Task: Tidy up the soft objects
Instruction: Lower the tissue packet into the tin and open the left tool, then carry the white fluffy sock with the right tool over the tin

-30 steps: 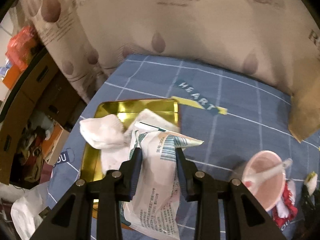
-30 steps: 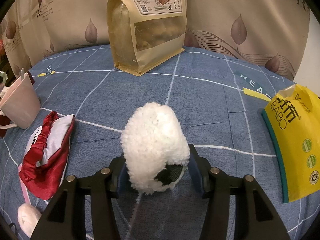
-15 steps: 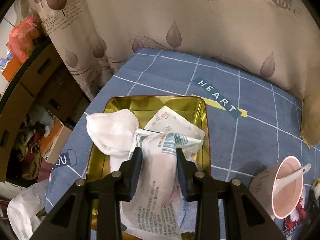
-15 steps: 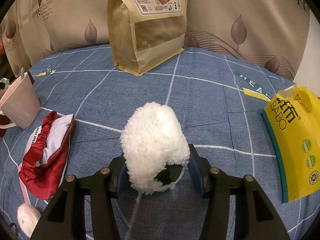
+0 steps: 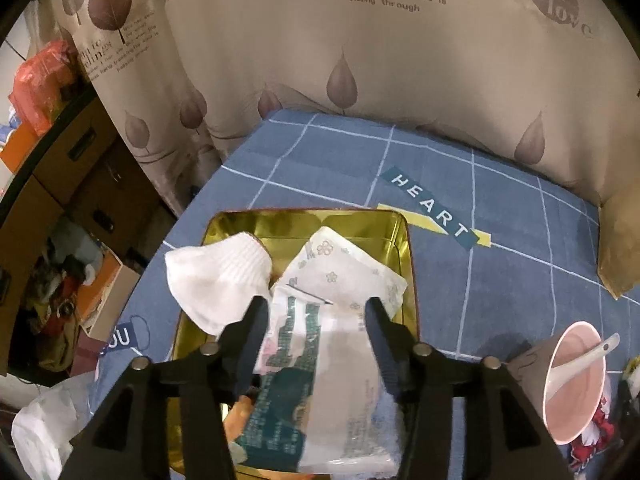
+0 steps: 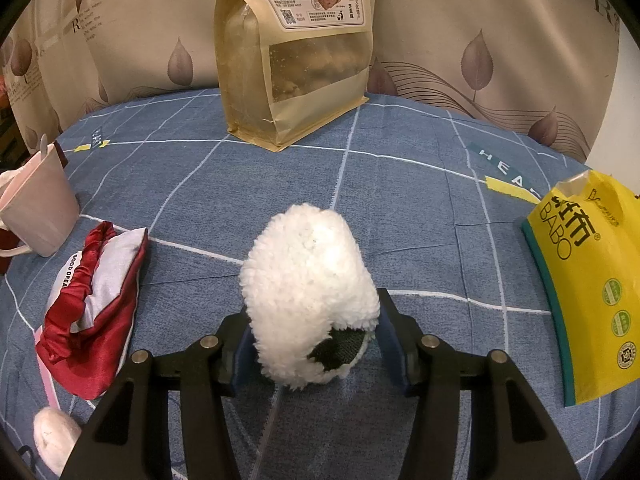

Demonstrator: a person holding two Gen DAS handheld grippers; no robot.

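Our left fingers (image 5: pixel 256 320) have just spread off the tissue packet (image 5: pixel 320 360) in the gold tin (image 5: pixel 404 248); our right fingers (image 6: pixel 390 336) grip a fluffy white plush (image 6: pixel 308 288).

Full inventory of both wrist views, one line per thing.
tray: 1, gold, on the blue cloth, left view.
sock: 1, white, draped over the tray's left edge.
tissue packs: at least 2, white with green print, in the tray.
cup: 1, pink, spoon inside, right of the tray.
fluffy item: 1, white with a dark patch, centre of right view.
satin pouch: 1, red and grey, left of the fluffy item.
kraft bag: 1, tan, upright at the back.
yellow bag: 1, lying at right.
left gripper: jaws just opened, apart around the top pack.
right gripper: jaws against the fluffy item.
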